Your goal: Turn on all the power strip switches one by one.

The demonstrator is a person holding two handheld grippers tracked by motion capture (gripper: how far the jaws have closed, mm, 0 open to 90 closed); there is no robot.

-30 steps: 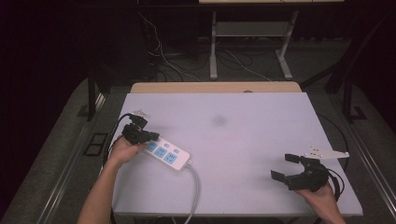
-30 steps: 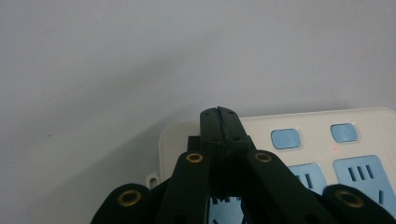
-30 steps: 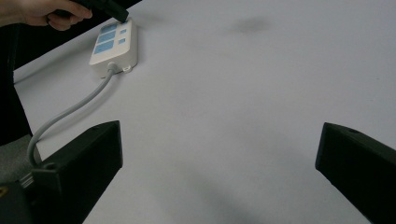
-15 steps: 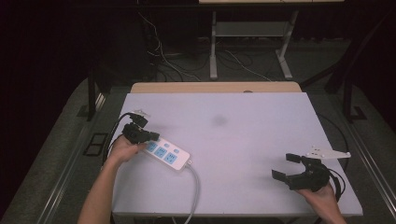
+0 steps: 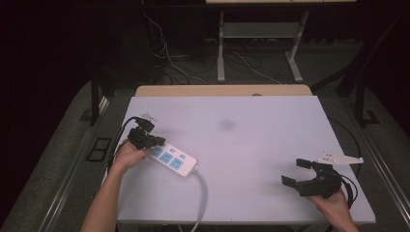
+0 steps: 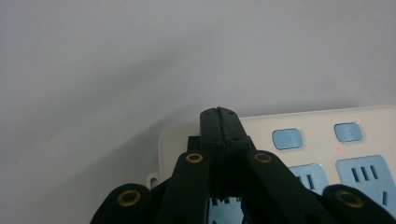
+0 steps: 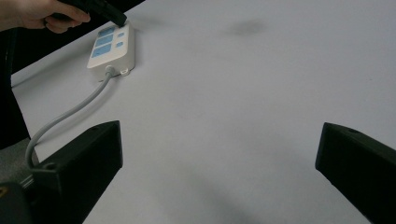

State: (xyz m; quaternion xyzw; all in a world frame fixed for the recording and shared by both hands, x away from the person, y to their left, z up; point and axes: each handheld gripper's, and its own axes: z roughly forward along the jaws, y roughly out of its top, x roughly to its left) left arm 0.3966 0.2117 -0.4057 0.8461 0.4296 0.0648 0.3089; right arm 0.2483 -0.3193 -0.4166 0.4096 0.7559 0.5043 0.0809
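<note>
Jaws, right gripper [image 5: 296, 174]: spread wide, nothing between them; the right gripper view shows bare tabletop in the gap.
Jaws, left gripper [image 5: 153, 141]: pressed together, tips meeting in the left gripper view, resting over the near end of the power strip [image 5: 173, 161]; whether they press on it or only hover, cannot tell.
Power strip, position: on the white table [image 5: 261, 145], left side, just beside the left hand [image 5: 129, 155].
Power strip, long axis: diagonal, from the left gripper toward the table's near middle; grey cord [image 5: 202, 203] leaves the far end and runs off the near edge.
Nearer hand: left, judged by contact range; right gripper is well apart.
Detail: blue switch buttons [image 6: 288, 138] lie just right of the closed tips.
</note>
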